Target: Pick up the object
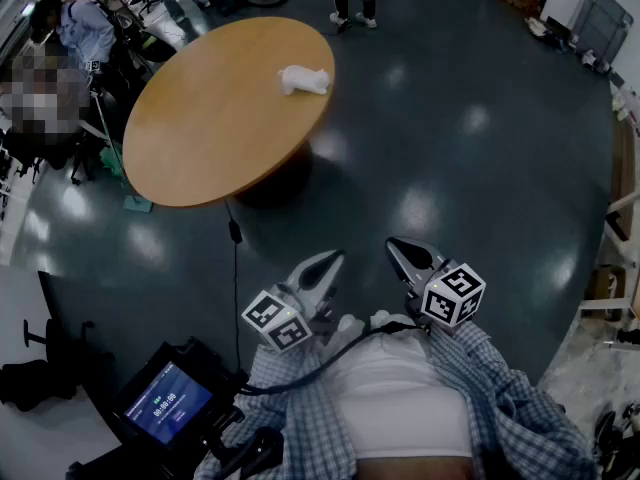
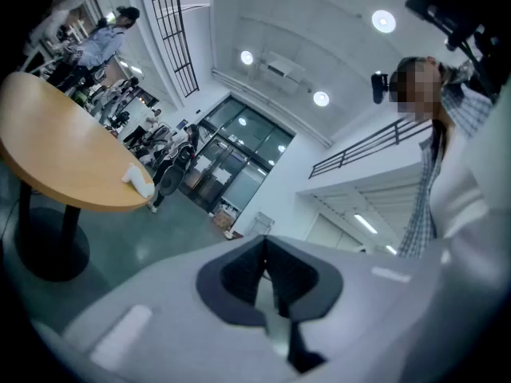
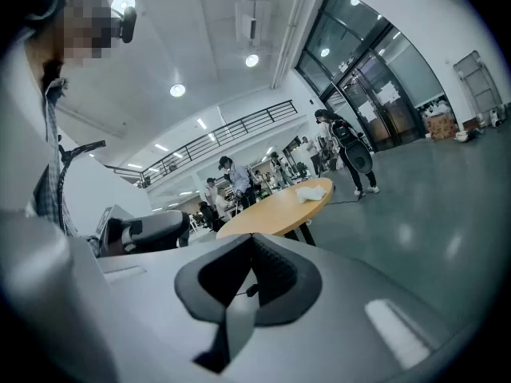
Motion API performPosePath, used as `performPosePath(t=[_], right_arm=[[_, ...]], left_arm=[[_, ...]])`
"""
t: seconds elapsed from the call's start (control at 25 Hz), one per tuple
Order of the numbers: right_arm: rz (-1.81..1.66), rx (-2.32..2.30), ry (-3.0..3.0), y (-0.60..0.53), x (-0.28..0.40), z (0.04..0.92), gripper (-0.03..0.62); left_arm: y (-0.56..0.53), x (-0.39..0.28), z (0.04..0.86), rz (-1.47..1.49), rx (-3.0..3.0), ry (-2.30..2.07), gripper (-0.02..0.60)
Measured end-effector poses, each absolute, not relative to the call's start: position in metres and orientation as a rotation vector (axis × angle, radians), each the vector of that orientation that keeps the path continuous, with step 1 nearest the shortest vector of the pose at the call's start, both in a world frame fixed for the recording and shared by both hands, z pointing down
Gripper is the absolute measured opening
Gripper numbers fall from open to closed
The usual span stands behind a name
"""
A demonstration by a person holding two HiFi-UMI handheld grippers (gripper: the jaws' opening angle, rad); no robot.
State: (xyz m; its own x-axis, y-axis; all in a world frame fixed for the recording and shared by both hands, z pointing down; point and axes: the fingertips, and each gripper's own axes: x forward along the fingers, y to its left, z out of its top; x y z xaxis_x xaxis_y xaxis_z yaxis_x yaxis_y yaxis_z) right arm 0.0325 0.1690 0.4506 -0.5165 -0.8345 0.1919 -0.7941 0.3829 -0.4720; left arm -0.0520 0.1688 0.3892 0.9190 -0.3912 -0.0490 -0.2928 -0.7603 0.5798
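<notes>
A small white crumpled object [image 1: 303, 80] lies on a round wooden table [image 1: 200, 138], toward its far right edge. It also shows in the left gripper view as the white object [image 2: 138, 180] on the table [image 2: 56, 154], and in the right gripper view as the white object [image 3: 311, 191] on the table [image 3: 267, 215]. Both grippers are held close to the person's body, well short of the table. The left gripper [image 1: 326, 264] [image 2: 267, 254] is shut with nothing in it. The right gripper [image 1: 408, 252] [image 3: 251, 250] is shut too, also with nothing in it.
Dark glossy floor lies between me and the table. A cable [image 1: 236, 268] runs along the floor from the table's pedestal. A device with a lit screen [image 1: 168, 403] stands at the lower left, next to a black chair [image 1: 40, 363]. People [image 1: 75, 28] stand beyond the table.
</notes>
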Motion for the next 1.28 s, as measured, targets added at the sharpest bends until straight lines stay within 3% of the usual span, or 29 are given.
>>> performPosePath(t=[1.28], right_arm=[[-0.791, -1.499, 2.520, 0.183, 0.074, 0.453, 0.003]], left_arm=[[0.167, -0.031, 0.379, -0.267, 2.505, -0.589, -0.002]])
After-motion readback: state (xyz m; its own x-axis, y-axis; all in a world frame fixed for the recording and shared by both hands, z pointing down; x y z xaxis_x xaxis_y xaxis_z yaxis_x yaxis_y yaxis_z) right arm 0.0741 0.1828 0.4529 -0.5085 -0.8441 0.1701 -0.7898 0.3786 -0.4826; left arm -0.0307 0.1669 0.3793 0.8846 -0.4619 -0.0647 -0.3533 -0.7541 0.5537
